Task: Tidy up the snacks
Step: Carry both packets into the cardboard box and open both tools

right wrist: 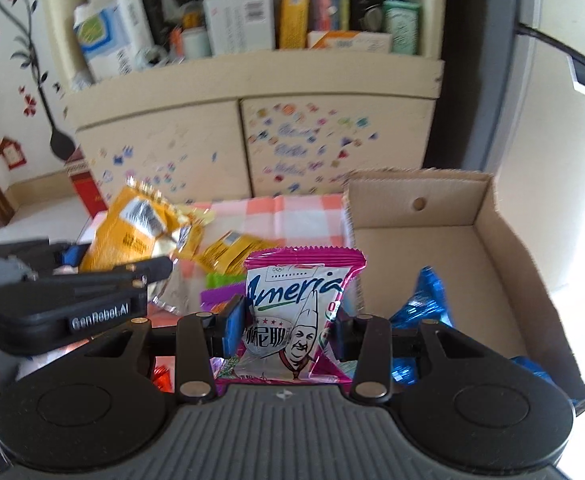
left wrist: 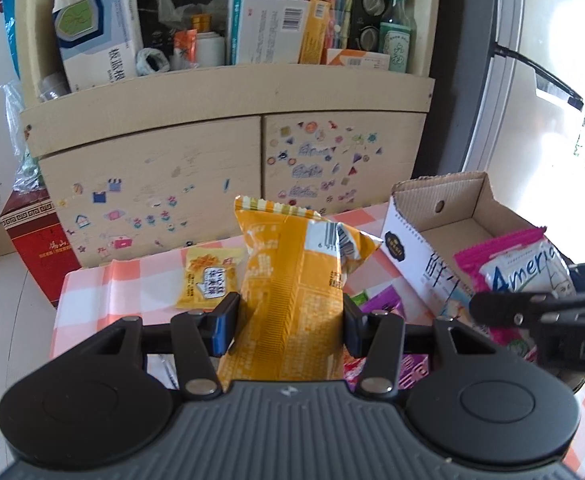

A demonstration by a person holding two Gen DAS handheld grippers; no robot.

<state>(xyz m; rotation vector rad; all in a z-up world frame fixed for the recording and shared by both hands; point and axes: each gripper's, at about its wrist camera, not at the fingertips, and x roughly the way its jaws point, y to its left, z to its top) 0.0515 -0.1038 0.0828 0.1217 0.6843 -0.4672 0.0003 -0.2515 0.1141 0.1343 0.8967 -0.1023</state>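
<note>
Both grippers are up over the checked tablecloth (left wrist: 92, 280), each with a snack packet pinched between its fingers.

The left gripper (left wrist: 290, 320) has closed on a tall orange packet (left wrist: 292, 280). Its 2 pads press the packet's sides low down, and the crimped top stands well above the fingers, with a torn silver flap folded over to the right. From the right wrist view the same orange packet (right wrist: 132, 228) shows at the left, lifted clear of the cloth.

The right gripper (right wrist: 288, 328) is clamped on a pink and white packet (right wrist: 296, 312) printed with a chef's face. The packet stands upright between the pads, its pink crimped edge on top. In the left wrist view that packet (left wrist: 520, 272) sits at the right, just in front of the cardboard box (left wrist: 472, 216).

The box lies open on the right side of the table. 2 shiny blue wrapped sweets (right wrist: 424, 300) lie inside it near the front.

A small yellow packet (left wrist: 208, 276) lies flat on the cloth to the left of the orange one. Purple and green wrappers (left wrist: 376, 300) lie on the cloth below the grippers.

Behind the table stands a cream cupboard (left wrist: 152, 168) covered in stickers, its open shelf crowded with boxes and bottles.
</note>
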